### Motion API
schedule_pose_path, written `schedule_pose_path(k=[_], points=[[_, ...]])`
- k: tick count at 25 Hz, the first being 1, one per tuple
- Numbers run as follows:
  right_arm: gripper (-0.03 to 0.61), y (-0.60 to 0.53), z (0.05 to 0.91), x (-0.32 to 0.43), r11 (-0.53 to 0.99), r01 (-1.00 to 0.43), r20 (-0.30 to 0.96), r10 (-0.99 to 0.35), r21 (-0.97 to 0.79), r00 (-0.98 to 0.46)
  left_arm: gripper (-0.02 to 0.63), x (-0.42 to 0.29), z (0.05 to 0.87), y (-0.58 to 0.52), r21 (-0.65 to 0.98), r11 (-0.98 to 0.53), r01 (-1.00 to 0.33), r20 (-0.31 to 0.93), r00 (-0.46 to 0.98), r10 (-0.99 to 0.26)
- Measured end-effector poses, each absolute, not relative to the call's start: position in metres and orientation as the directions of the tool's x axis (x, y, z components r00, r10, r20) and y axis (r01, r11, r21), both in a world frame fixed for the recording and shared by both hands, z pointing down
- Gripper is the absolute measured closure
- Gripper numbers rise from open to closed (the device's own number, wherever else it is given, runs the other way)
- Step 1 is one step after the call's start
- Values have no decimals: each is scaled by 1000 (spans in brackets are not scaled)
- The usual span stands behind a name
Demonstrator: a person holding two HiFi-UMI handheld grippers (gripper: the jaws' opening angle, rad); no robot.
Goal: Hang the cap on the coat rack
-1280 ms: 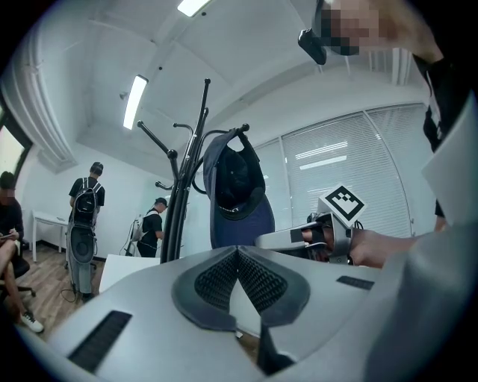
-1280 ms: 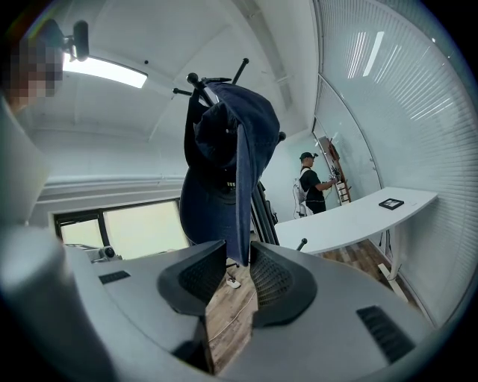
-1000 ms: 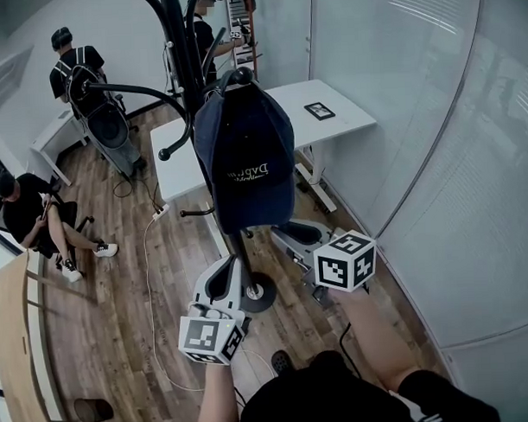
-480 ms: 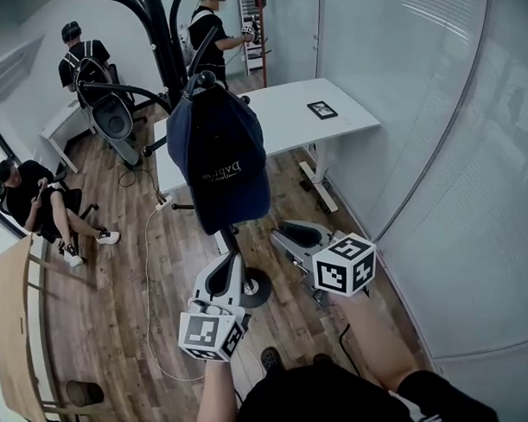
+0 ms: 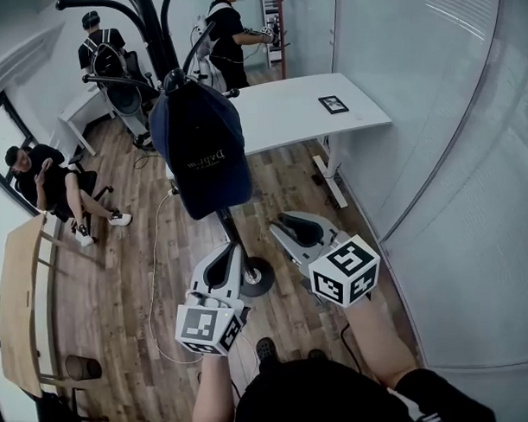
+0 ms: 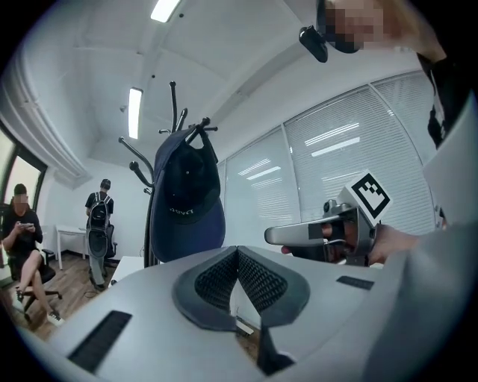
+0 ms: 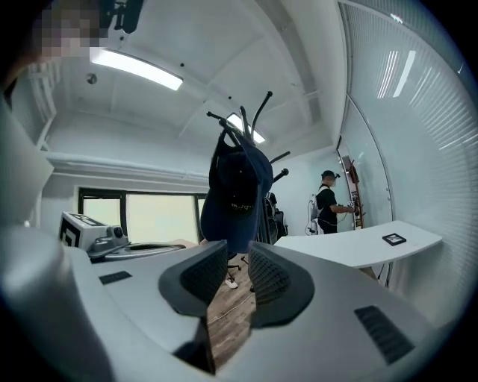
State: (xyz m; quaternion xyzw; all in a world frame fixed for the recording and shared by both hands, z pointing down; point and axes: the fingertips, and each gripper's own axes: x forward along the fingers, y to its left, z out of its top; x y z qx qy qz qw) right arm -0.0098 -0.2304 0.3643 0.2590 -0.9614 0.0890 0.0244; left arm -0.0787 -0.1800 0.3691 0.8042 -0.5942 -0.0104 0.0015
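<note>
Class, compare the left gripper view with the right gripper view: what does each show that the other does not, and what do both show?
Only the left gripper view: the left gripper head-on, jaws shut together and empty, and the black-and-white marker cube on the right gripper. Only the right gripper view: that right gripper head-on, jaws apart with wooden floor between them, and a small black-framed square lying on the white table. Both: the dark navy cap hanging on the black metal coat rack, held by neither gripper.
</note>
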Motion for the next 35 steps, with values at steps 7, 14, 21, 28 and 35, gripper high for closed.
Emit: schedule_pose_path(k=[7,14,21,28,35], points=[[494,-207,365,13,887,-455,60,-451,-75,-890,598,-54,367,-164,-2,-240,-971,-9,240,-971],[512,-181,377,27,918,-395,67,-393,-24,-917,598,-35,379,-141,14,-164,-986,15,164,-986],[528,-160,384,41,943,-331,51,-328,-38,-943,598,-21,392,-124,38,-105,-994,30,106,-994],[538,-154,382,53,944,-325,-10,-326,-57,-945,598,-14,395,-121,26,-96,-995,31,96,-995],[545,-157,382,53,944,-326,-17,-327,-57,-945,598,-10,390,-131,13,-126,-992,28,127,-992]])
